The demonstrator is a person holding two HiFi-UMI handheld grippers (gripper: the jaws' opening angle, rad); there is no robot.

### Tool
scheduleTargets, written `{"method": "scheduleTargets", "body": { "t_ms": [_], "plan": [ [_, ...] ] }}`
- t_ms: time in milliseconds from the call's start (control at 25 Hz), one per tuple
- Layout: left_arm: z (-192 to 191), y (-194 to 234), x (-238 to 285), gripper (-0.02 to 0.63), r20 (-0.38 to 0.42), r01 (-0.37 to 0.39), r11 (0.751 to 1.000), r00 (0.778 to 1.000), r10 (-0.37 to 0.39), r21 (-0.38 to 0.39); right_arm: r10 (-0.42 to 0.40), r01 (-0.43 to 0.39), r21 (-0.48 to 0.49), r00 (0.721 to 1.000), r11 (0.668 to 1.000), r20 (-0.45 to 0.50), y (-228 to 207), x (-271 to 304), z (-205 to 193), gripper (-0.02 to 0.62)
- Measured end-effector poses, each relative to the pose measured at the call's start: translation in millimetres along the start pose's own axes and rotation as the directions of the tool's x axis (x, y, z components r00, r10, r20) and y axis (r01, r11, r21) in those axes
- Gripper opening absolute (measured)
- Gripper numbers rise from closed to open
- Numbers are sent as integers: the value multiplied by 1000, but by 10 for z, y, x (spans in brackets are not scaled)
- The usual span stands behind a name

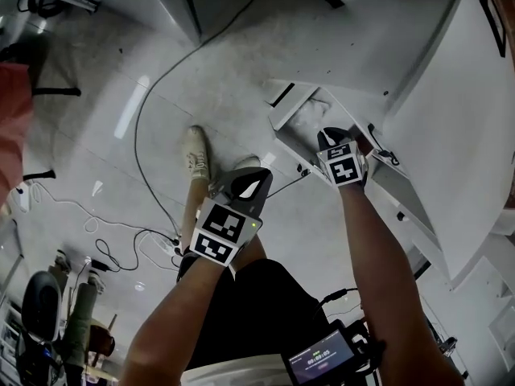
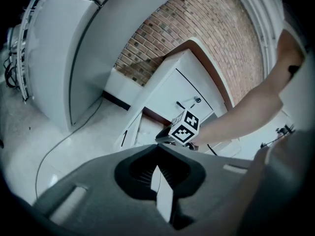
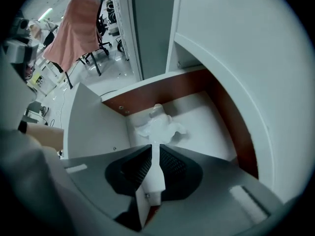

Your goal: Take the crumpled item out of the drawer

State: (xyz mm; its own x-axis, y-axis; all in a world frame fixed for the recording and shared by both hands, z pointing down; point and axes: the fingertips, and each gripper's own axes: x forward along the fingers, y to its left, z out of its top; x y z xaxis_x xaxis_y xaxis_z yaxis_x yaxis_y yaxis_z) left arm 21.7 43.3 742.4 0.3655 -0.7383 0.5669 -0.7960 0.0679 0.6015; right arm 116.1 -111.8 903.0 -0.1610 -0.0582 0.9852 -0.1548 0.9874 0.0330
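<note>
The drawer (image 1: 283,112) of a white cabinet stands pulled open, with a crumpled white item (image 1: 309,119) lying inside it. My right gripper (image 1: 331,136) points straight down over the drawer. In the right gripper view the crumpled white item (image 3: 158,127) lies just beyond the right gripper (image 3: 154,145), whose jaws stand a narrow gap apart with nothing between them. My left gripper (image 1: 246,186) hangs above the floor, left of the drawer, its jaws together and empty. The left gripper (image 2: 156,169) faces the open drawer (image 2: 141,130) and the right gripper's marker cube (image 2: 185,127).
A black cable (image 1: 145,127) snakes across the pale floor to a power strip (image 1: 165,244). The person's shoe (image 1: 195,153) is near the left gripper. The curved white cabinet top (image 1: 451,135) overhangs the drawer on the right. A pink cloth (image 3: 74,28) hangs over a chair.
</note>
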Motion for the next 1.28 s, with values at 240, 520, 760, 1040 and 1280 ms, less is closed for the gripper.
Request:
{"method": "scheduleTargets", "body": {
  "t_ms": [240,520,760,1040,1280],
  "plan": [
    [14,63,-11,3,16,-4,1000,1000,5,-31,21,-22,-17,996,1000,-82,30,194,-95,132],
    [-21,170,-20,3,1,-15,1000,1000,15,-7,14,-31,-103,988,994,-155,-24,386,-88,168],
    [26,194,-79,3,5,-1,1000,1000,1,2,-18,-9,-127,978,992,-208,-43,365,-136,27],
    [80,186,-162,3,1,8,1000,1000,-8,15,-14,2,-74,985,997,-172,9,234,-81,9],
    [176,136,-202,3,10,7,1000,1000,-8,29,-24,19,-39,992,999,-123,33,44,21,8]
  ]
}}
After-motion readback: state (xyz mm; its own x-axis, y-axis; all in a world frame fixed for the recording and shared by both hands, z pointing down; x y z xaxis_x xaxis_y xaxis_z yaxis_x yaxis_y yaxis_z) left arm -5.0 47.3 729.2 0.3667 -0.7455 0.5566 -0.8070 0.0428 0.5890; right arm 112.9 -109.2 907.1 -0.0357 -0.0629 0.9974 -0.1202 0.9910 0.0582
